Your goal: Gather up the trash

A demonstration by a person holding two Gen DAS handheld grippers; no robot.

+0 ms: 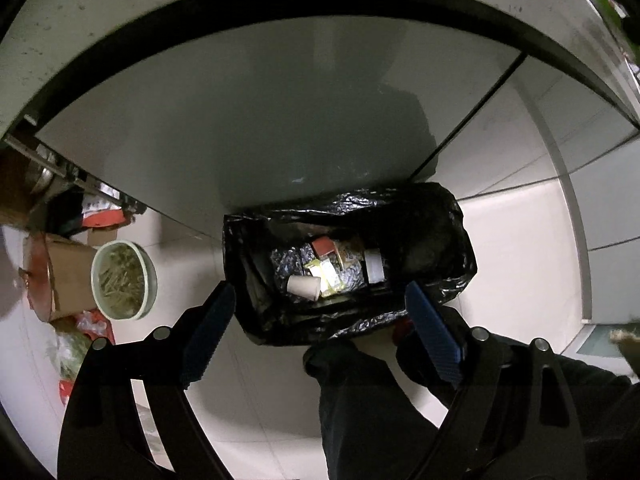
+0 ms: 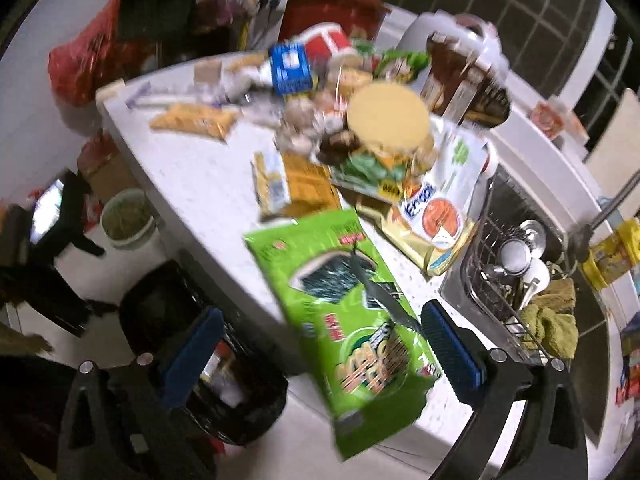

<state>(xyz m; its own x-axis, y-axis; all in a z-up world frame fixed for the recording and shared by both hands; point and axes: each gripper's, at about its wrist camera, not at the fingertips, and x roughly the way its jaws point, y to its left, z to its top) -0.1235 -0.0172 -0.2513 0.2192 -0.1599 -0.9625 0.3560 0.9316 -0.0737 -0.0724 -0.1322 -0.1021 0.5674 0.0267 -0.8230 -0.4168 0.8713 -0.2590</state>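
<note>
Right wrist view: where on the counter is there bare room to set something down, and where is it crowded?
Bare counter runs along the left edge, between the yellow snack packet and the green seaweed bag. The middle and far side are piled with packets around the round yellow lid. To the right, the dish rack fills the sink.

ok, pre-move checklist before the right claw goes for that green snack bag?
1. Right claw open: ok, jaws wide.
2. Green snack bag between the jaws: ok, though contact cannot be told.
3. Bag overhangs the counter edge: ok, graspable.
4. Lined trash bin open: ok, trash inside.
5. Left claw empty, open above the bin: ok.
6. Image sharpness in right wrist view: not ok, blurred.
</note>
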